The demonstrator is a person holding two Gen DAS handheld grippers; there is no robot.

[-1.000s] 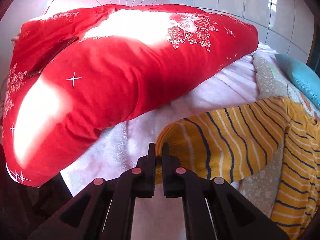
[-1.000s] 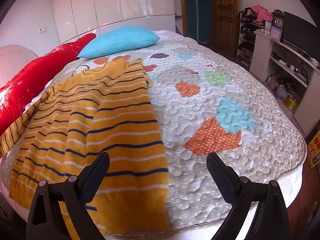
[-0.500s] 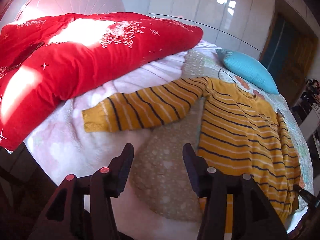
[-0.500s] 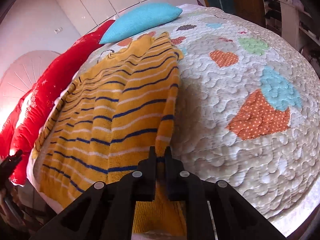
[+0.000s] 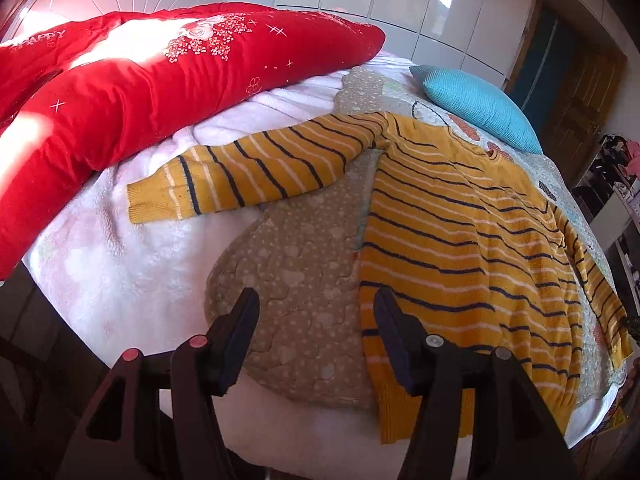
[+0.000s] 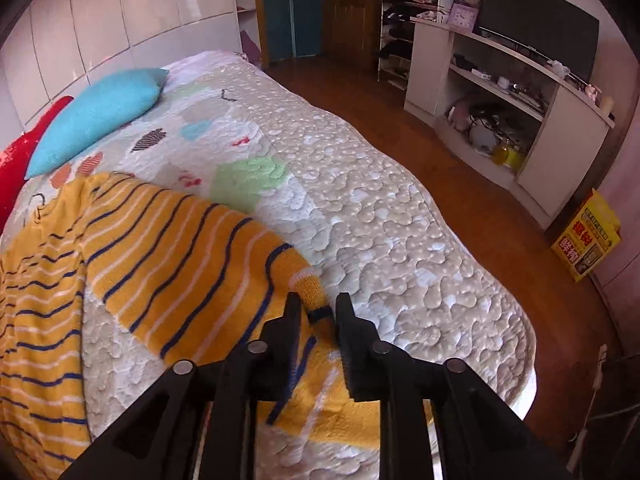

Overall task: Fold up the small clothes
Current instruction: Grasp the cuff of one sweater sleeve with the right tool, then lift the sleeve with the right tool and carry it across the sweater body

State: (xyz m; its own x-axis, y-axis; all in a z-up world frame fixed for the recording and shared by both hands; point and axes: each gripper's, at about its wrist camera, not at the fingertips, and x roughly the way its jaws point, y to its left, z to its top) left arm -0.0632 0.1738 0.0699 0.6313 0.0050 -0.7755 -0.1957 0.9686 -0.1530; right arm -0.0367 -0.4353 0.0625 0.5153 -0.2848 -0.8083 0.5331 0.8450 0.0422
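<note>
A yellow sweater with navy and white stripes [image 5: 460,232] lies flat on the quilted bed [image 5: 304,264]. Its left sleeve [image 5: 248,172] stretches out toward the red duvet. My left gripper [image 5: 316,308] is open and empty above the quilt, just left of the sweater's hem. In the right wrist view the right sleeve [image 6: 192,256] lies pulled out sideways across the quilt [image 6: 380,220]. My right gripper [image 6: 318,312] stands partly open with the sleeve's cuff [image 6: 310,288] between its fingers; the jaws do not pinch it.
A red duvet [image 5: 132,84] lies bunched at the bed's head side. A turquoise pillow [image 5: 476,104] lies beyond the sweater's collar, also in the right wrist view [image 6: 96,108]. A white shelf unit with a TV [image 6: 516,72] and wooden floor [image 6: 400,92] lie right of the bed.
My left gripper let go of the left sleeve cuff, opened and drew back toward the hem. My right gripper closed on the right sleeve, pulled it out sideways and has now parted its jaws.
</note>
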